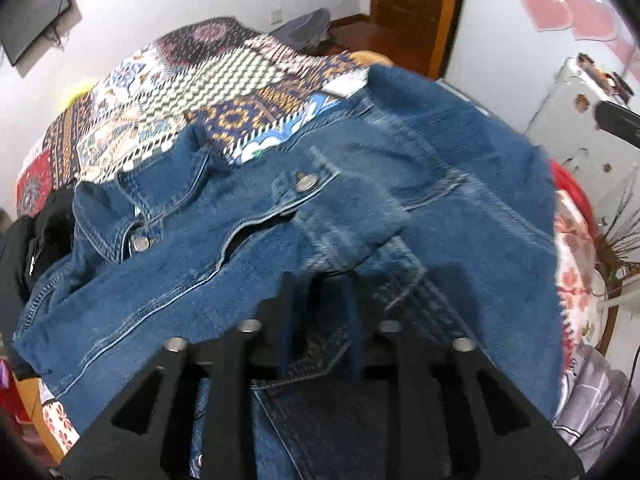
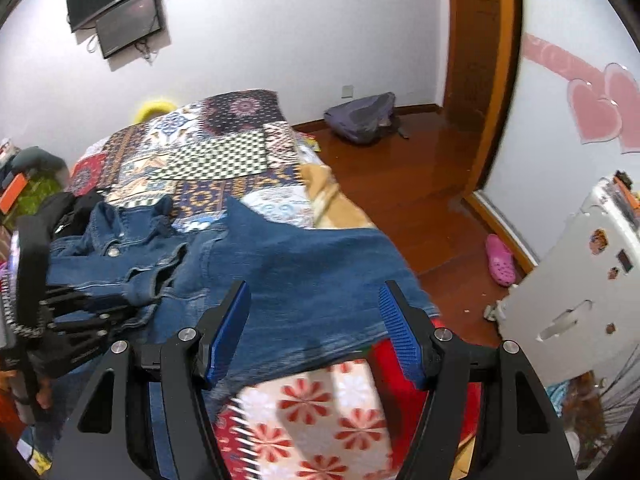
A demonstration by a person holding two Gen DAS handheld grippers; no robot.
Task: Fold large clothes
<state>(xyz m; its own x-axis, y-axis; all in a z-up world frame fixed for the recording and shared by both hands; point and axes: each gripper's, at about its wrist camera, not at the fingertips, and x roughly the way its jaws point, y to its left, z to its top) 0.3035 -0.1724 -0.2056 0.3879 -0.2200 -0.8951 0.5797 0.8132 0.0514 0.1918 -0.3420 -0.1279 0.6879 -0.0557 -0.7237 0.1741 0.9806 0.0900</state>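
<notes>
Left wrist view: my left tongs (image 1: 320, 312) straddle a fold of the denim jacket (image 1: 360, 184) on the bed (image 1: 208, 80), grip unclear; right tongs (image 2: 316, 328) gape empty at its near hem.

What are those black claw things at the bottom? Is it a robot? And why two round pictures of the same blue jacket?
No robot: a person holds a two-fingered grabber in each hand, and each carries a small camera looking along its fingers. One picture comes from the left gripper, the other from the right gripper. The lens bends everything round. A denim jacket lies rumpled on a bed with a patchwork cover. Denim sits between the left gripper's fingers, but it is too blurry to tell if they pinch it. The right gripper is open, its blue pads apart, holding nothing.
</notes>
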